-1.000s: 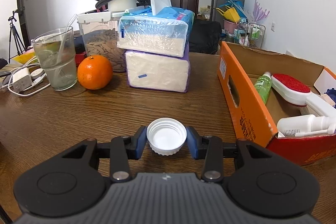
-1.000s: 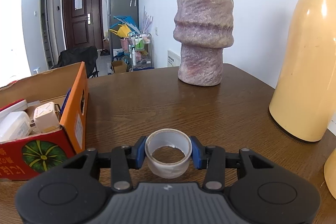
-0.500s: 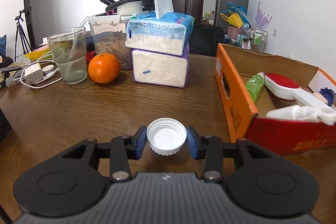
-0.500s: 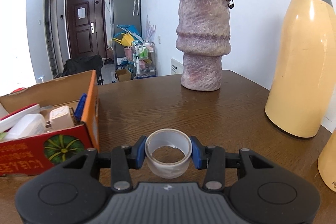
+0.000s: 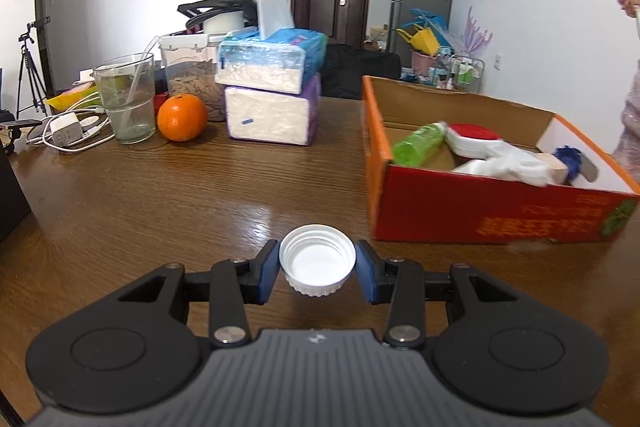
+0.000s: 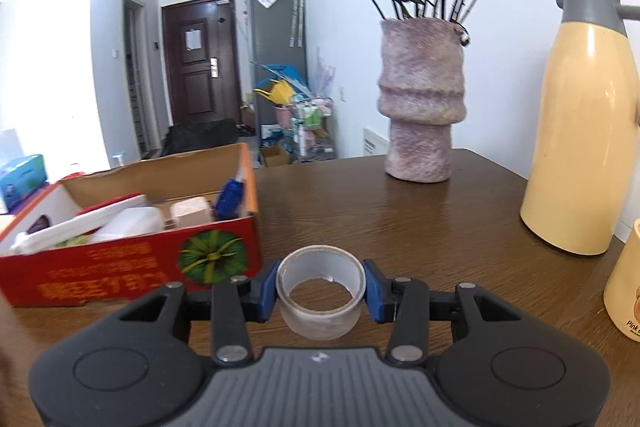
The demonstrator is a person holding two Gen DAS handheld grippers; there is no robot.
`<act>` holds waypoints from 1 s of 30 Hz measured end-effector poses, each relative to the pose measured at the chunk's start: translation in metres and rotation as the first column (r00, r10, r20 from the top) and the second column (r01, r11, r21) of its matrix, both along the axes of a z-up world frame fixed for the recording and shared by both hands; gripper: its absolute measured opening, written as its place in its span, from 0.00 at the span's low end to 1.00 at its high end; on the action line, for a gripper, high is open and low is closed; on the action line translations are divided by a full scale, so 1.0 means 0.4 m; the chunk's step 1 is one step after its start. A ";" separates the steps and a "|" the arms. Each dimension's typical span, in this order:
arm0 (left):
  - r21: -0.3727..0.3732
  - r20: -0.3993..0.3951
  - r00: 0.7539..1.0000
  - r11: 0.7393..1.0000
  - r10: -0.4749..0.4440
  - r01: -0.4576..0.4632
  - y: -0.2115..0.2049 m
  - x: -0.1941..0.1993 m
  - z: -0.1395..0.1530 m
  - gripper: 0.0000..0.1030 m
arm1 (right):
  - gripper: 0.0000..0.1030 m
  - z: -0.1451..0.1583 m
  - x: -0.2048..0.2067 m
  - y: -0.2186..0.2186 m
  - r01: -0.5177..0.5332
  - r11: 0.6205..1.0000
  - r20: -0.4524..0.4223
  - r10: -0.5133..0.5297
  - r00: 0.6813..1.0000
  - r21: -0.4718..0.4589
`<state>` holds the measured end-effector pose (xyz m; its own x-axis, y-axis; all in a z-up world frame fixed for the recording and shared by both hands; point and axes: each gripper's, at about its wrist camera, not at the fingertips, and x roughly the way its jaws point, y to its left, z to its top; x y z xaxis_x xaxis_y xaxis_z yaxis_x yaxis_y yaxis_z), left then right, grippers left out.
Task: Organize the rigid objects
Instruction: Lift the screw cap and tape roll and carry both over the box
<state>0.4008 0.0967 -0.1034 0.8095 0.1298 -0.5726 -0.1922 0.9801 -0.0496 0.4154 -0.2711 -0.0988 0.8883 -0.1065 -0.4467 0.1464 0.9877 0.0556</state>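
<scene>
Cardboard box [image 5: 460,203] lay right of my left gripper [image 5: 317,263] clamping the cap [image 5: 317,259], left of my right gripper [image 6: 320,291] clamping the tape roll [image 6: 320,295].

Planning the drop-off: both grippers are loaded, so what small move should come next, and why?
Probably carry both over the orange box and release: the left gripper clamps a white cap, the right gripper a tape roll, and neither is above the box yet.

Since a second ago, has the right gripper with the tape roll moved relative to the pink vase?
Yes. The right gripper, shut on the tape roll, has backed away: the vase now looks smaller and farther, with its flowers in view.
</scene>
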 end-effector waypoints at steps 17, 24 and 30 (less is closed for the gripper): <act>-0.032 0.080 0.993 0.996 -0.083 0.086 -0.162 -0.111 0.065 0.40 | 0.41 0.051 -0.136 0.118 -0.163 0.987 0.081 0.163 0.983 -0.009; -0.040 0.111 0.990 0.995 -0.091 0.096 -0.209 -0.109 0.097 0.40 | 0.41 0.071 -0.150 0.141 -0.196 0.981 0.112 0.195 0.974 -0.004; -0.070 0.129 0.989 0.994 -0.071 0.080 -0.220 -0.078 0.128 0.40 | 0.41 0.087 -0.133 0.146 -0.206 0.979 0.127 0.203 0.971 0.012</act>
<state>0.3696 0.0088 -0.0522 0.8817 0.0264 -0.4710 -0.1055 0.9842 -0.1423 0.3620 -0.2127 -0.0638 0.9390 0.0928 -0.3313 -0.0680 0.9940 0.0856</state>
